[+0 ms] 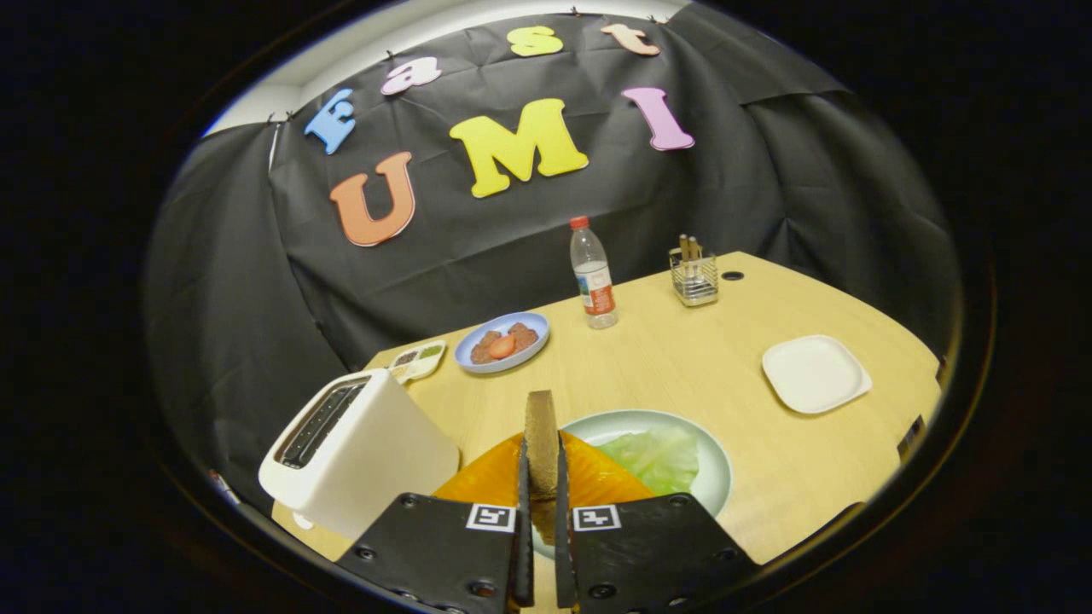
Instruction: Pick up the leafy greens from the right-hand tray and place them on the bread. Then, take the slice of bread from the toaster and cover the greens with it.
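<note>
Brown bread, a single slice (541, 442), stands on edge between the two black fingers (522, 512), which are pressed against its flat sides and hold it upright; the gripper (541, 503) is clamped on it. Just below and beyond the slice lies something orange (597, 477) with a glossy surface on a pale green plate (721, 477); I cannot tell what the orange thing is. Beside it on the same plate, to the right of the fingers, lie the leafy greens (657, 456), pale and crinkled, touching the orange edge. The plate sits near the front edge of the wooden worktop (682, 358).

Left of the fingers, at the front left corner of the worktop, stands the white toaster (358, 448), its dark slots facing up. Beyond it, along the left edge, is a small white divided dish (417, 360) with dark and green bits in its compartments, and just beside that a blue plate (503, 341) holding brown pieces and a red-orange slice. Farther back, near the rear edge, a clear plastic bottle (593, 273) with a red cap stands upright, and to its right a wire holder (694, 275) with a few sticks in it. A white square plate (816, 373) lies toward the right edge, well apart from the rest.
</note>
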